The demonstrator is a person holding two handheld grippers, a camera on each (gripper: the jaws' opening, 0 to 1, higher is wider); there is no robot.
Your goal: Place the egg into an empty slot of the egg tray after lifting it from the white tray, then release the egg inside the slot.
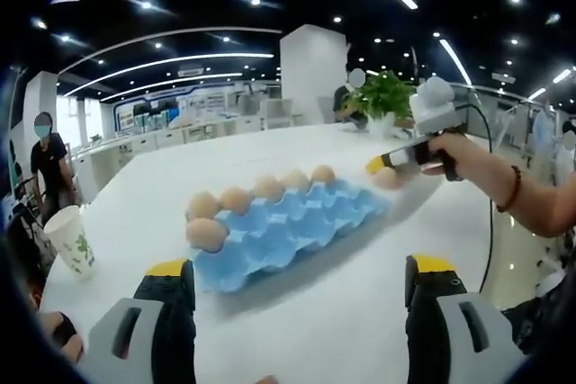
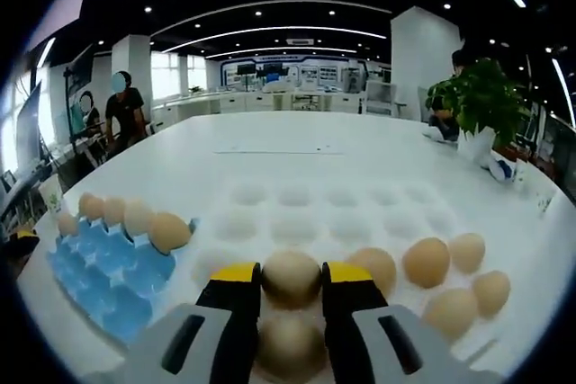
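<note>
In the right gripper view an egg [image 2: 291,278] sits between the yellow-tipped jaws of my right gripper [image 2: 291,269], which is shut on it over the near row of the white tray [image 2: 297,197]. Another egg [image 2: 288,344] lies just below it between the jaws. More eggs [image 2: 426,262] fill the tray's near right. The blue egg tray [image 2: 97,278] lies to the left with several eggs along one edge. In the left gripper view my left gripper [image 1: 298,267] stands open in front of the blue egg tray [image 1: 297,222]. Beyond that tray a hand holds the right gripper [image 1: 378,166] over an egg [image 1: 388,178].
A paper cup [image 1: 72,240] stands at the table's left edge. A potted plant [image 2: 481,101] sits at the far right of the white table [image 2: 270,146]. A person [image 2: 121,107] stands behind the table on the left, another sits by the plant.
</note>
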